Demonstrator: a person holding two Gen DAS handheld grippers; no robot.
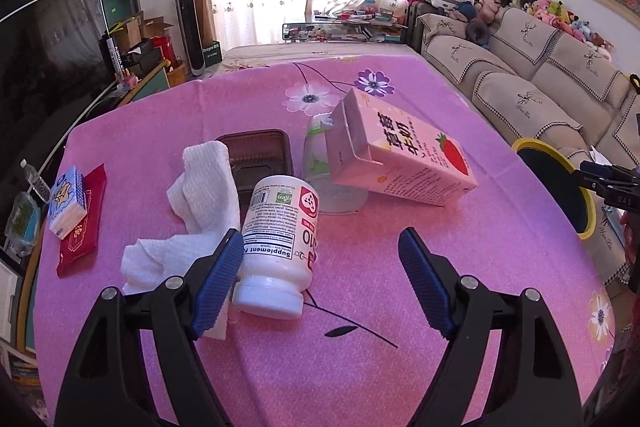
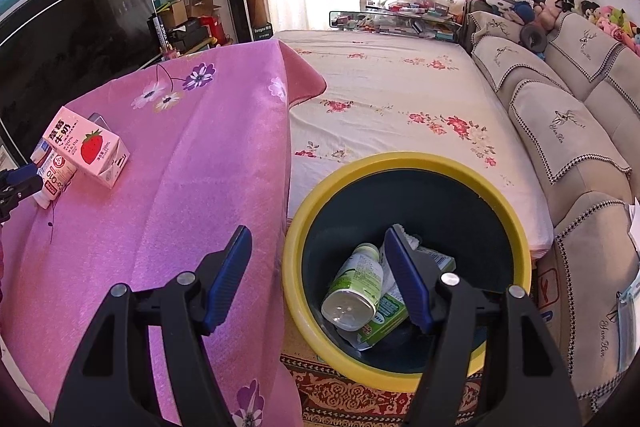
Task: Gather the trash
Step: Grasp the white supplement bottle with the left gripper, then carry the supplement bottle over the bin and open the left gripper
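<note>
A white supplement bottle lies on its side on the pink tablecloth, cap towards me. It sits between the fingers of my left gripper, close against the left pad, while the right pad stands well clear; the gripper is open. Crumpled white paper towel lies just left of it. Behind, a pink strawberry milk carton leans on a clear plastic bottle, beside a brown plastic tray. My right gripper hangs open and holds nothing over the near rim of the yellow-rimmed bin, which holds a green-and-white bottle.
A blue tissue pack and a red packet lie at the table's left edge. A bed with a floral sheet runs behind the bin, with a sofa to its right. A TV stands to the left.
</note>
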